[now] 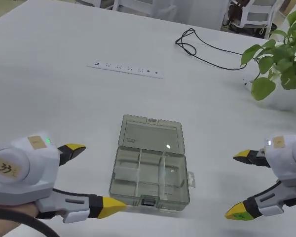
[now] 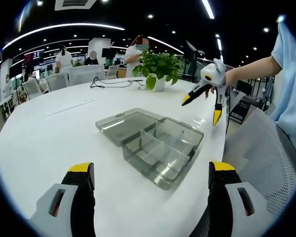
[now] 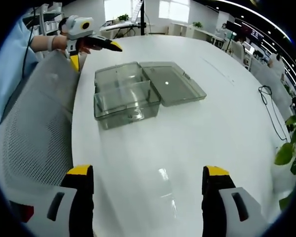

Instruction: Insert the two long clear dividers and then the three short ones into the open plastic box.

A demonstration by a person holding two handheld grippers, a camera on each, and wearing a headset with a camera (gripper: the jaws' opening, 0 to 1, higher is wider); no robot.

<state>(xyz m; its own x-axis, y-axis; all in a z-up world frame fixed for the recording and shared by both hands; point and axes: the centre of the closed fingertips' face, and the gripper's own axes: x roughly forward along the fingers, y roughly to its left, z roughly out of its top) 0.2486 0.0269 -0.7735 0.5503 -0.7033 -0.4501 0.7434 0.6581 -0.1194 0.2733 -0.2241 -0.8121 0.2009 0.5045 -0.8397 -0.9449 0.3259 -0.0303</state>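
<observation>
Head view: box (image 1: 151, 134) lies between left hand-held gripper (image 1: 102, 175) and right hand-held gripper (image 1: 231, 186).

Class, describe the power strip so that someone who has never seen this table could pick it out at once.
On the white table, find the open box near the front and look past its lid. The power strip lies flat there, left of the cable. Unlike that looped black cable, it is a straight white bar with a row of small dark marks.
</observation>
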